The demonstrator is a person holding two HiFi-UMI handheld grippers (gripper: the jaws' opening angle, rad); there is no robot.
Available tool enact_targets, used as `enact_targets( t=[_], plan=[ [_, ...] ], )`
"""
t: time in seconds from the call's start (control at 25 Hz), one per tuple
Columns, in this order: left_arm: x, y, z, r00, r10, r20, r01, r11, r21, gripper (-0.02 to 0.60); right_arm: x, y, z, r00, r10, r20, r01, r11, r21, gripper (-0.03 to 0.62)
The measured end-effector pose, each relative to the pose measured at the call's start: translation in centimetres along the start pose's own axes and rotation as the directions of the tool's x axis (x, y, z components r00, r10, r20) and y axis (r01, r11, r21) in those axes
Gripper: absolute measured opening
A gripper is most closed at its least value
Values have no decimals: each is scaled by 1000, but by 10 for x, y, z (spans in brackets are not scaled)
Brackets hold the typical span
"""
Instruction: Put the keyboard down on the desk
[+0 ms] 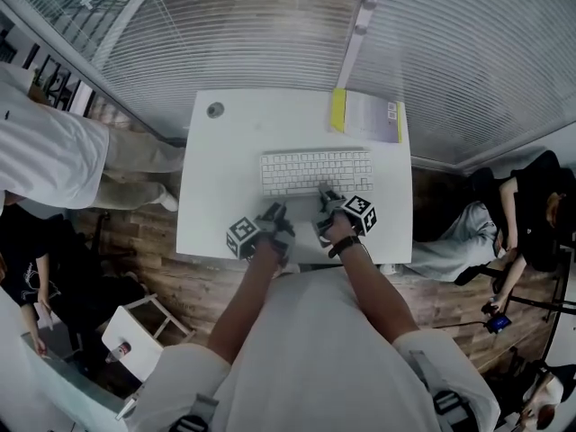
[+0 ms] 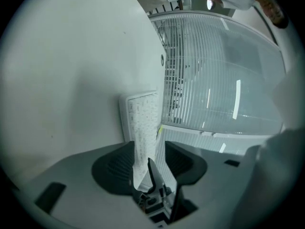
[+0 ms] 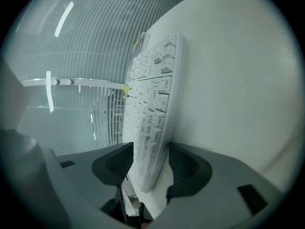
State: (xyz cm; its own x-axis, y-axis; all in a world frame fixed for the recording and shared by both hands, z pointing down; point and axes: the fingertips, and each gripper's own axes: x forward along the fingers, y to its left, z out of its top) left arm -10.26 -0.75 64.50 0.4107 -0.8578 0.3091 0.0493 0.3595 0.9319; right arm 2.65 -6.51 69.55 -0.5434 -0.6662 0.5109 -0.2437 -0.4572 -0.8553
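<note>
Keyboard (image 1: 317,171) lies flat on the desk (image 1: 216,205), just above the middle of the head view, with its long side running left to right. The desk is a plain white slab filling the centre of that view, and a window blind runs behind its top edge. I judge the keyboard to be a light, stiff plastic board. Its edges look smooth and rather slippery, and its keys would give under pressure. I would take it by the bare rim of its near long edge, one gripper toward each end, and keep off the keycaps. A booklet (image 1: 367,117) with a yellow spine lies at the desk's upper right, just clear of the keyboard's far edge. The left gripper (image 1: 275,214) and right gripper (image 1: 326,196) sit at the keyboard's lower edge, the left near its lower left corner and the right near its middle. In each gripper view the jaws stand wide with that near edge between them. I see a gap beside the pads, so neither gripper is pressing on the board. With the board resting on the desk, I reckon only backing the grippers away is left. A small round grommet (image 1: 215,110) marks the desk's upper left.
</note>
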Motion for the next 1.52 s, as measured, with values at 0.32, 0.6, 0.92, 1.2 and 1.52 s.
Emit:
enact_targets(
  t=[0.32,0.6,0.92,1.2,1.52],
  plan=[
    [-3,-36,9,994,-72,-87,81,992,96,184,-40,74,-18,989,134,-55,-145,924,-353,204],
    [-14,-135,42,994,-108,10,77,774,628,184,-77,167,0,977,202,70,-52,542,-839,202],
    [-22,-224,39,975,-179,136,-76,306,949,180,-112,243,21,925,347,156,48,299,-953,136],
    [-33,-281,23,956,-254,148,-141,47,989,62,-144,296,-9,885,445,138,65,174,-982,84],
    [-38,-324,3,935,-327,138,-169,-67,983,37,-158,341,-29,843,527,102,70,80,-994,26]
  ],
)
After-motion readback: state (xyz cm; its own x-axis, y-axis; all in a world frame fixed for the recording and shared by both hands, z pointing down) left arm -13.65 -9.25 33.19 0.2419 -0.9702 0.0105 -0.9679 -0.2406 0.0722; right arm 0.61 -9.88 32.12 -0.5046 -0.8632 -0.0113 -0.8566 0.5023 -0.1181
